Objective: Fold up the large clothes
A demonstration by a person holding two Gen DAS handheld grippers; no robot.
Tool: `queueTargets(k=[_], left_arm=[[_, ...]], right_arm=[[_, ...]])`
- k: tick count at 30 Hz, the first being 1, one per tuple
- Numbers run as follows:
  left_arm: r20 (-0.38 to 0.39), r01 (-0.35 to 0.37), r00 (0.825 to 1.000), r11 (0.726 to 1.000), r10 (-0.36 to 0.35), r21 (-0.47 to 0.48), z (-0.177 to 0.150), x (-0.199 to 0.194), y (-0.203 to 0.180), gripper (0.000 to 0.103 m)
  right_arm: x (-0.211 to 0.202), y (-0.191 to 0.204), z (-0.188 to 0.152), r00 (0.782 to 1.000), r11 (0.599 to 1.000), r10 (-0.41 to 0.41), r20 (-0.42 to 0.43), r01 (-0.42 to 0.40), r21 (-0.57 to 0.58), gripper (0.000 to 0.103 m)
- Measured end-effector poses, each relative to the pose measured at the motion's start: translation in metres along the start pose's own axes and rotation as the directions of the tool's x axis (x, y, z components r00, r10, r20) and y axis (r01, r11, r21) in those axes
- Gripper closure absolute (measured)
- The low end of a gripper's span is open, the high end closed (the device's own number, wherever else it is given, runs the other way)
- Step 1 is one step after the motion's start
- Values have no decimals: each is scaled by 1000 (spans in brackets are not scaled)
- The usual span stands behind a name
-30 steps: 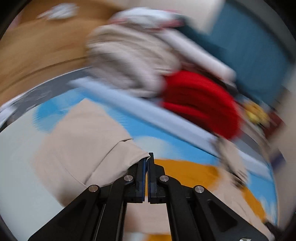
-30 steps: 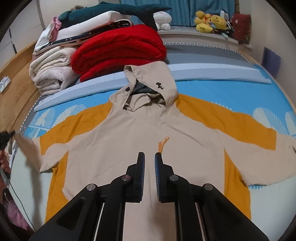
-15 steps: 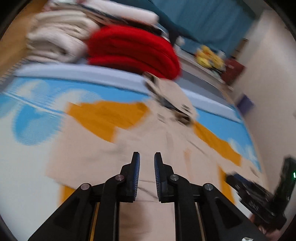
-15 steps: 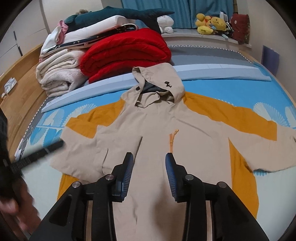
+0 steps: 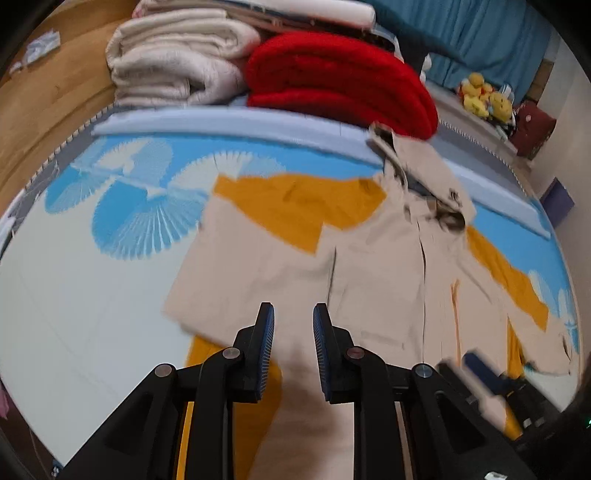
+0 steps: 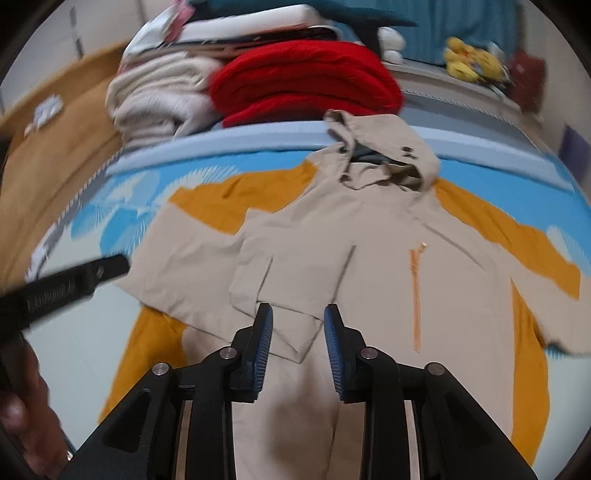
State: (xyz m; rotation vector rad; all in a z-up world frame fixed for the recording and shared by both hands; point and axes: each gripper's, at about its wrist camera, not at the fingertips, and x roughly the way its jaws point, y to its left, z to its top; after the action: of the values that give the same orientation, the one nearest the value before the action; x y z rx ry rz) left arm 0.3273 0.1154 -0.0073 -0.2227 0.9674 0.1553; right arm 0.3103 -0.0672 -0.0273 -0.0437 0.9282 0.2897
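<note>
Left sleeve [image 6: 207,273] now folded onto jacket [image 6: 369,280] chest. Left gripper [image 5: 293,332] released, narrowly parted, empty. Right gripper [image 6: 298,334] wide, empty. Right sleeve [image 6: 517,251] outstanding, toward bed's [image 5: 74,295] right edge.

Home bedroom. Bed with blue-and-white fan-print sheet [image 5: 122,206] fills view. Folded red blanket [image 6: 306,83] and cream blankets [image 5: 177,62] stacked at head of bed. Wooden floor [image 5: 48,96] at left side. Teal curtains [image 5: 476,33] behind, yellow plush toys [image 6: 469,62] on ledge beneath them.
</note>
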Motion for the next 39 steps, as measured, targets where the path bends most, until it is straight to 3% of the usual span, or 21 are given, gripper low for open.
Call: queueTargets(k=[3,8,12,17,19,22,23,24,28,31,35,37,39], left_arm=[[0,-37,999,999,37,-14,9,3,13,83],[-65,-1,998,996,-5,-86,16,18,34,83],[-103,15,994,997,-23,-72,15,26,36,83],[-115,26,993,997,-33,-68,16,26,41,83],[-115,22,993,997,-30,-72,16,26,43,83],[-117,26,992,996,-36,-85,17,25,46,83],[-116,27,993,996,-37,-85,18,25,46,83],[-115,28,993,996,-37,-83,18,25,45,83],[-110,27,993,996,-36,-82,17,23,43,83],[-110,26,993,996,-35,-82,17,23,42,83],[-114,29,993,997,-36,-67,16,25,37,83],[-118,30,992,998,-36,-58,15,26,34,83],[-123,31,992,998,-37,-54,15,28,31,83]], right_arm=[[27,12,-1,999,998,-22,-40,20,-58,61],[75,21,-3,992,988,-90,-92,78,-132,49],[111,29,-10,979,971,-148,-139,117,-208,48],[127,43,-19,969,944,-197,-147,146,-297,48],[126,48,-21,969,931,-212,-128,160,-328,52],[120,47,-17,974,933,-199,-109,154,-324,86],[116,44,-15,974,937,-201,-100,162,-310,94],[112,40,-11,978,947,-188,-93,155,-282,95],[75,12,11,994,991,-106,3,105,-86,96],[43,-18,24,990,994,-100,102,94,63,97],[23,-63,25,976,961,-152,155,109,253,96],[27,-82,21,972,936,-199,128,149,318,96],[38,-106,13,981,900,-185,58,145,411,94]])
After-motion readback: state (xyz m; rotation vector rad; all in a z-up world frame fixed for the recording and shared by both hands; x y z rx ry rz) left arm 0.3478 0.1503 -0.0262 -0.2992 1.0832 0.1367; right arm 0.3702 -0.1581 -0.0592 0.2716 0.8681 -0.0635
